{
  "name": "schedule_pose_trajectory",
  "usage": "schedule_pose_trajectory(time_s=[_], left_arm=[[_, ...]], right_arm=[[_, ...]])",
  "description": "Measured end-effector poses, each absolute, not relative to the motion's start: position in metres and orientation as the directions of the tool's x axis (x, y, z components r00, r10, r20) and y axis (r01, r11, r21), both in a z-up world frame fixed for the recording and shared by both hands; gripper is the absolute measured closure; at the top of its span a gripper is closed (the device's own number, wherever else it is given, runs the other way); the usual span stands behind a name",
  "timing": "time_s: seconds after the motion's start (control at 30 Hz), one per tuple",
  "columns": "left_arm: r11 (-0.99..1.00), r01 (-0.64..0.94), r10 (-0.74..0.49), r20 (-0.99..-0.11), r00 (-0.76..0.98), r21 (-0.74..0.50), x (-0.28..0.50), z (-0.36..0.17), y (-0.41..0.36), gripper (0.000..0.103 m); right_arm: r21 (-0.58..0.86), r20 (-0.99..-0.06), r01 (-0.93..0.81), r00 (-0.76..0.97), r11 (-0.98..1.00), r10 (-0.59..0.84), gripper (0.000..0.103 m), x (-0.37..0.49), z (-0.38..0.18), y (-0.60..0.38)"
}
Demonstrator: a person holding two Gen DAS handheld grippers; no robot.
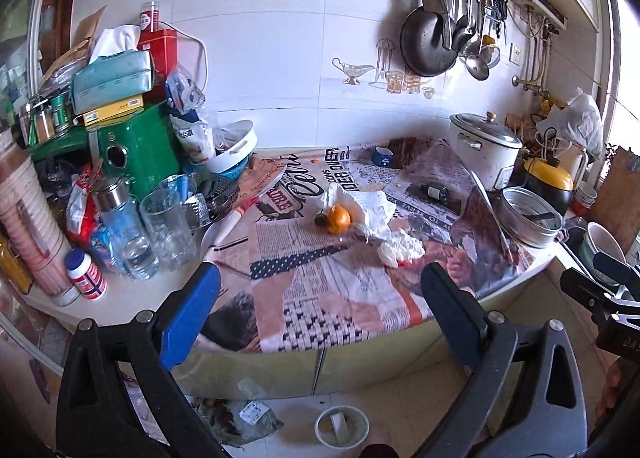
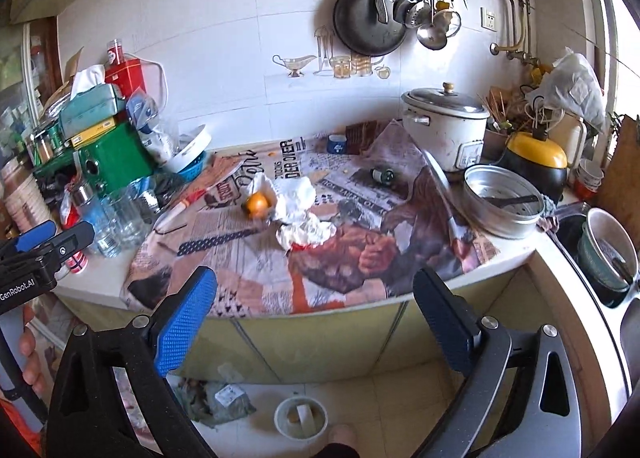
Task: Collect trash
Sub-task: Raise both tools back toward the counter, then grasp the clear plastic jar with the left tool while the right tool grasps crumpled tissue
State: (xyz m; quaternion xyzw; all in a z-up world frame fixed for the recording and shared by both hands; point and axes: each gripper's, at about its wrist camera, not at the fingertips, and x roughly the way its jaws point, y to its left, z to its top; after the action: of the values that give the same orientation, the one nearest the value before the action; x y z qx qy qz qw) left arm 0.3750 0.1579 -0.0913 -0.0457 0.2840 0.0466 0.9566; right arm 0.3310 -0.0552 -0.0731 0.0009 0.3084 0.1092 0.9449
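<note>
- Counter [image 1: 516,270] under a printed cloth [image 1: 328,290], crowded on both sides.
- Rice cooker [image 1: 486,154] and steel pan [image 1: 528,218] stand right; green tin [image 1: 140,150], glasses [image 1: 168,226] and bottles stand left.
- Trash: crumpled white paper [image 1: 376,206] mid-cloth, an orange [image 1: 339,219] touching it; nothing blocks it in front.
- Small bin [image 1: 341,426] on the floor below the counter edge.
- Left gripper [image 1: 320,310] and right gripper [image 2: 316,310] hover before the counter, tilted down, jaws wide apart, empty.
</note>
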Motion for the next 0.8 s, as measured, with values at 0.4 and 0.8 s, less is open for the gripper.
schedule_pose_trajectory(time_s=[0.4, 0.8], left_arm=[[0.975, -0.221, 0.147, -0.651, 0.745, -0.033, 0.534, -0.123, 0.122, 0.002], [0.936, -0.353, 0.23, -0.763, 0.603, 0.003, 0.593, -0.186, 0.147, 0.002]], right_arm=[[0.032, -0.664, -0.353, 0.692, 0.935, 0.284, 0.005, 0.479, -0.098, -0.071], [0.184, -0.867, -0.452, 0.344, 0.873, 0.361, 0.029, 0.59, -0.221, -0.023]])
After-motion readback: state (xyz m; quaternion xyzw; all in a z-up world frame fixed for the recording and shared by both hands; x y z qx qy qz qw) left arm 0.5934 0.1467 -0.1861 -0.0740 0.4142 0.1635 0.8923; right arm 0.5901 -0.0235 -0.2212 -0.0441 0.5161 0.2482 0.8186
